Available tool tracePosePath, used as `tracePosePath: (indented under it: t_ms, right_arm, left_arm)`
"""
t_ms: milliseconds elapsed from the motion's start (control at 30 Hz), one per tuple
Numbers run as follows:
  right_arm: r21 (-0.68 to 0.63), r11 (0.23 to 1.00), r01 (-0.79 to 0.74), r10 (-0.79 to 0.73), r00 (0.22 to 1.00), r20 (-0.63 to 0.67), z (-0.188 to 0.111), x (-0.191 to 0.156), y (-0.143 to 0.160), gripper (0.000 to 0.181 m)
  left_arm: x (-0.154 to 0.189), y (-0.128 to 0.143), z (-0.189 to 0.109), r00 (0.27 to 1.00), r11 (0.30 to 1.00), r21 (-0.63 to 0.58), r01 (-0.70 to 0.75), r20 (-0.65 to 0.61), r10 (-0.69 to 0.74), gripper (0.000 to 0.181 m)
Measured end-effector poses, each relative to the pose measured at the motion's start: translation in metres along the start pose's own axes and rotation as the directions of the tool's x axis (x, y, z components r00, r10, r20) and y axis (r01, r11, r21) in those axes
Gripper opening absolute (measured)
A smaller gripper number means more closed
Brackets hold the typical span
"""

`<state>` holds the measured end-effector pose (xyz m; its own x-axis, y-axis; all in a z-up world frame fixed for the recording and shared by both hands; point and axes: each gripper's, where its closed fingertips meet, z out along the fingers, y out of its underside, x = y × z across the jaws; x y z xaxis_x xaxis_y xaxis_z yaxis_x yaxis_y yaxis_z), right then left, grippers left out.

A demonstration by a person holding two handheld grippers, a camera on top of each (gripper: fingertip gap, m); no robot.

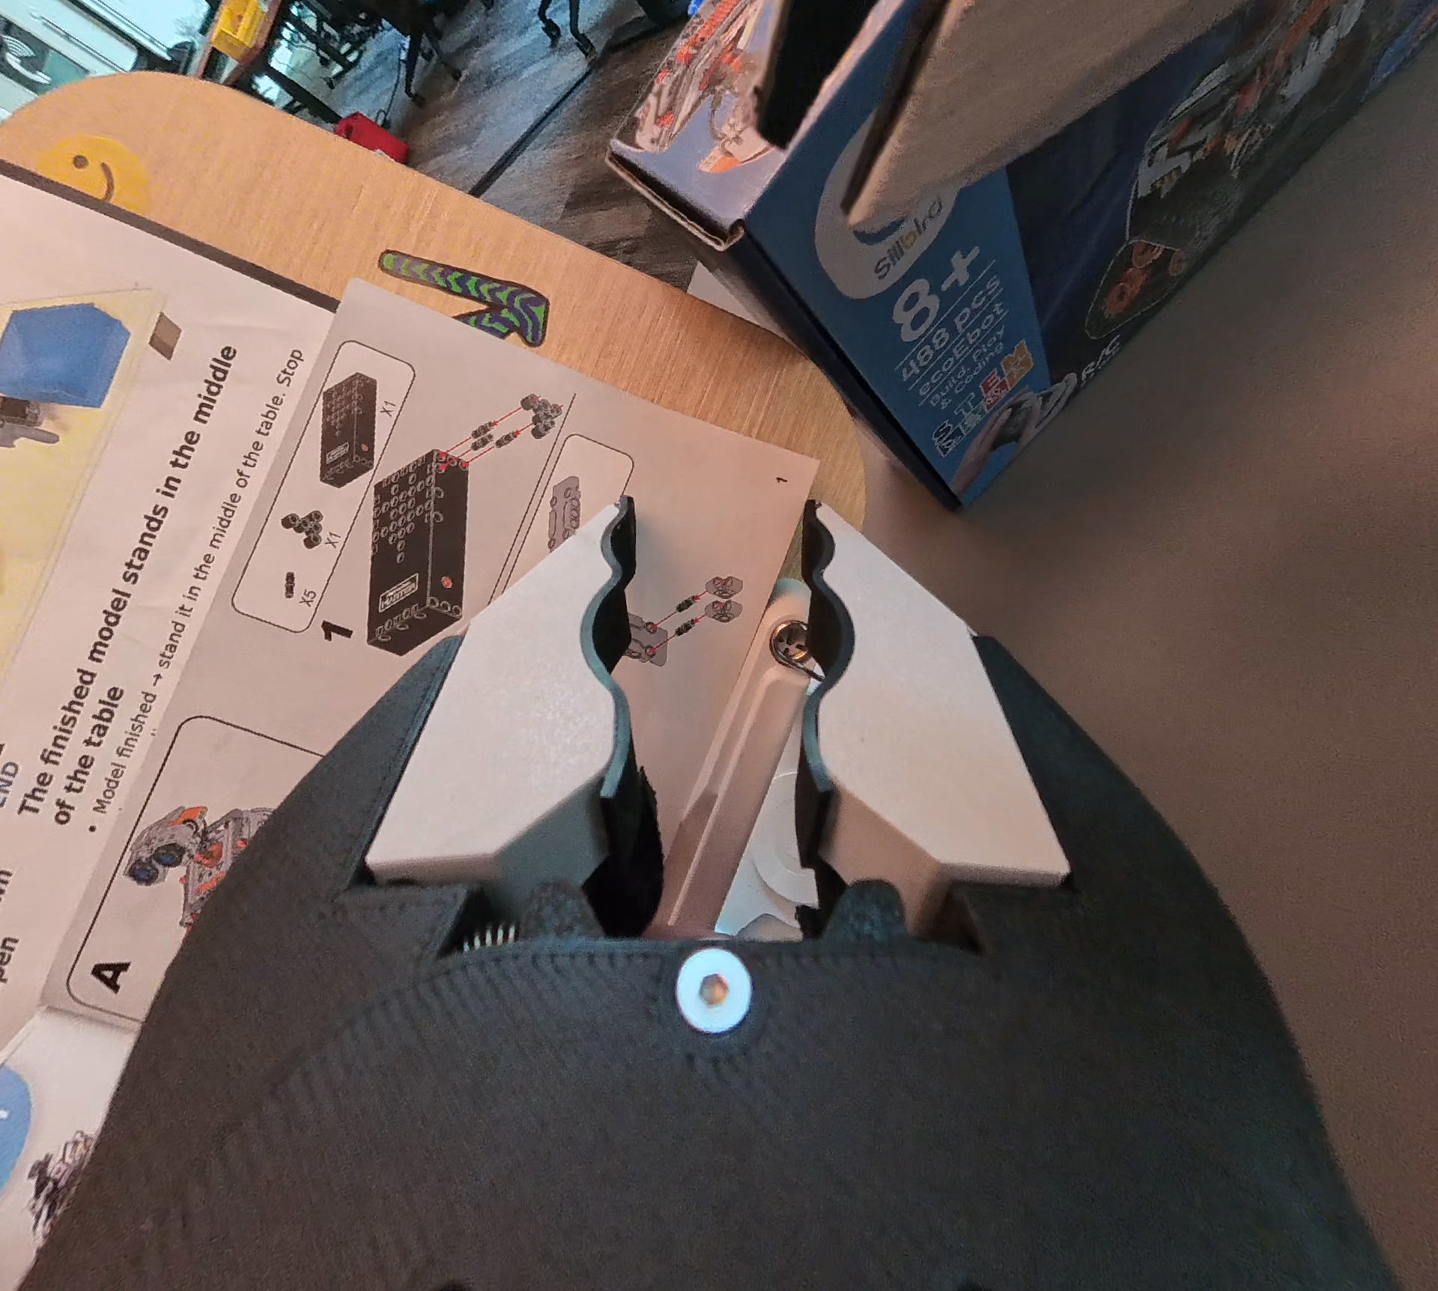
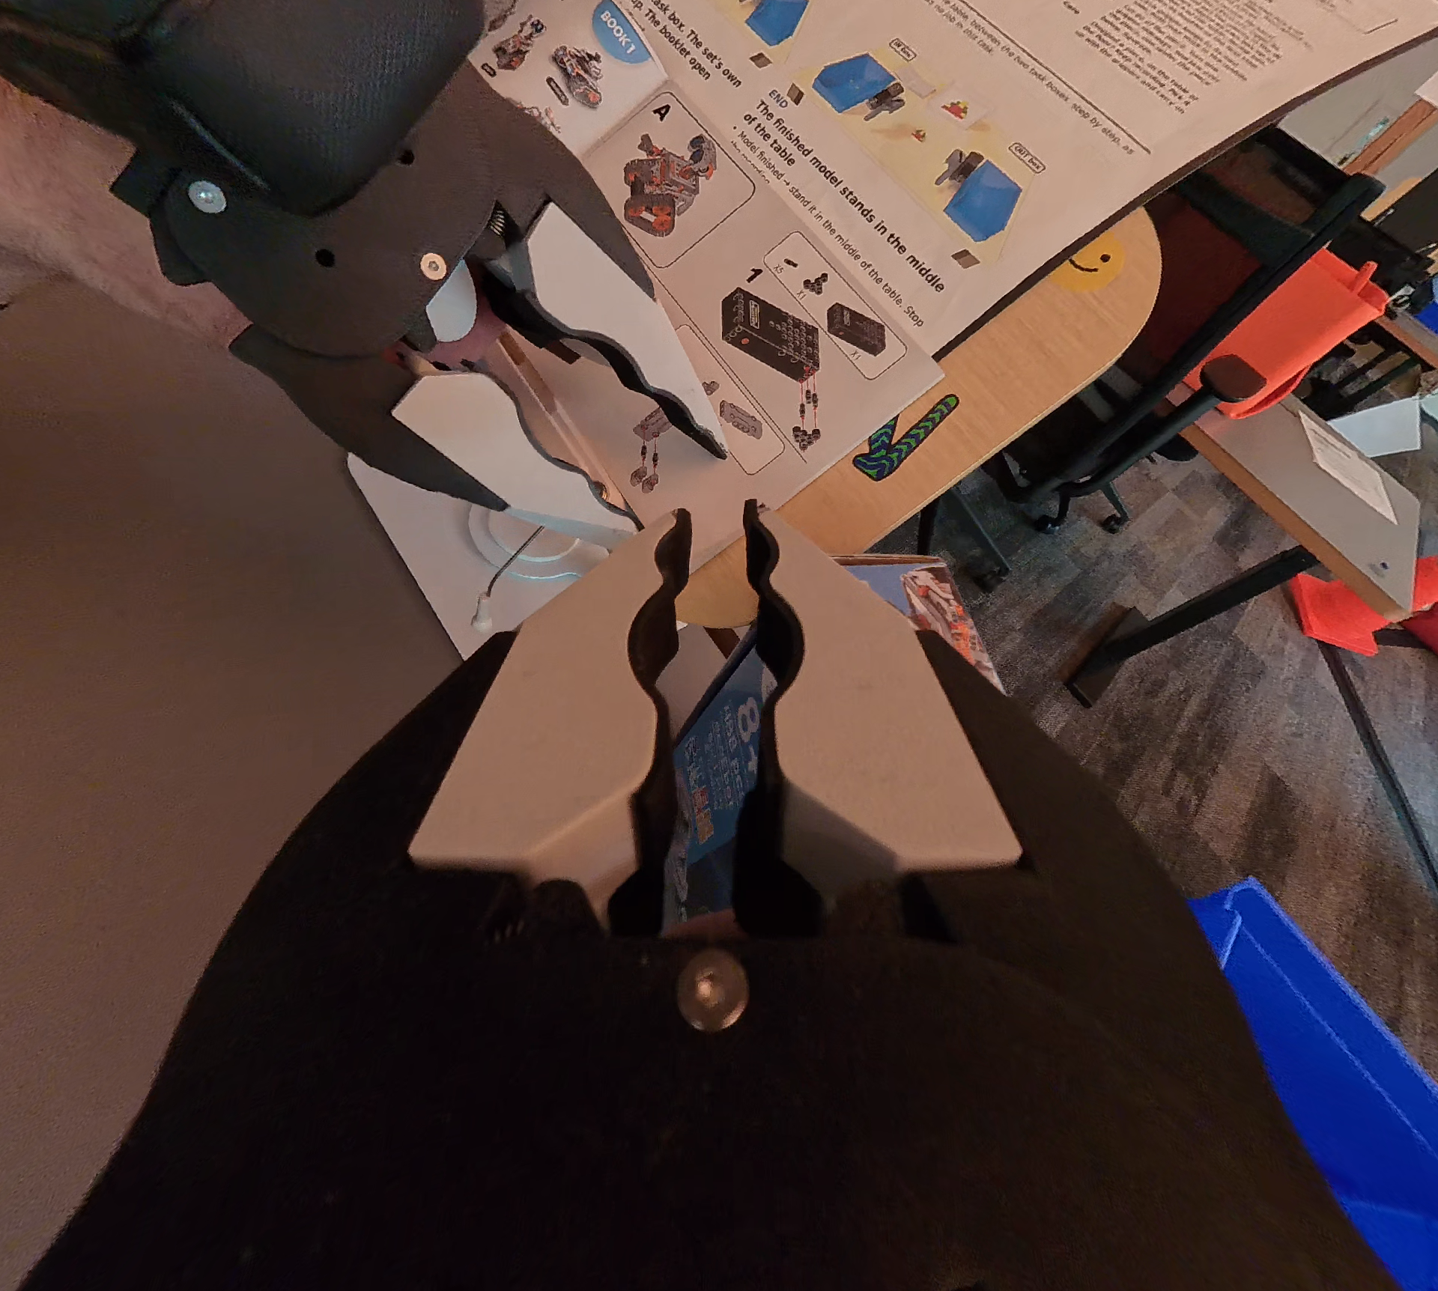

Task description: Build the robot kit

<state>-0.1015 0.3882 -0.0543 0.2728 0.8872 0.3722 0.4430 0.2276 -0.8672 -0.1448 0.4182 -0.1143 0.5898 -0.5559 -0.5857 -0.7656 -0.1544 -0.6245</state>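
The right gripper [image 2: 716, 514] appears clamped on the top edge of a blue box [image 1: 973, 335], held beside the table [image 1: 661, 335] and over the floor (one end flap gapes; contents hidden). The left gripper [image 1: 716, 514] hangs open, holding nothing, over a booklet [image 1: 506, 476] and straddling a white bar [image 1: 747, 724]. What the blue bin [image 2: 1323, 1059] holds can't be seen.
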Motion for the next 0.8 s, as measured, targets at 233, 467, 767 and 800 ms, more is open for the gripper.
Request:
tracePosePath:
  t_ms: [233, 467, 767, 800]
  right_arm:
    - [0.028, 1.000, -0.010, 0.010, 1.000, 0.008, -0.0014, -0.0037, 0.0024, 0.010]
    - [0.043, 0.999, -0.025, 0.024, 1.000, 0.008, -0.0032, -0.0009, 0.0042, 0.009]
    - [0.052, 0.998, -0.024, 0.023, 1.000, 0.011, -0.0026, -0.0021, 0.0042, 0.008]
    - [0.054, 0.998, -0.024, 0.023, 1.000, 0.010, -0.0033, -0.0017, 0.0039, 0.008]
  left_arm:
    - [0.0009, -0.0001, -0.0006, 0.999, 1.000, 0.000, 0.015, -0.036, -0.015, 0.042]
    - [0.0009, 0.0012, 0.0008, 0.999, 0.999, -0.014, -0.036, -0.007, 0.036, 0.043]
    - [0.0000, 0.0014, 0.0028, 0.995, 0.997, -0.020, -0.075, 0.060, 0.076, 0.044]
    - [-0.0011, 0.0013, 0.0026, 0.995, 0.997, -0.018, -0.073, 0.063, 0.074, 0.042]
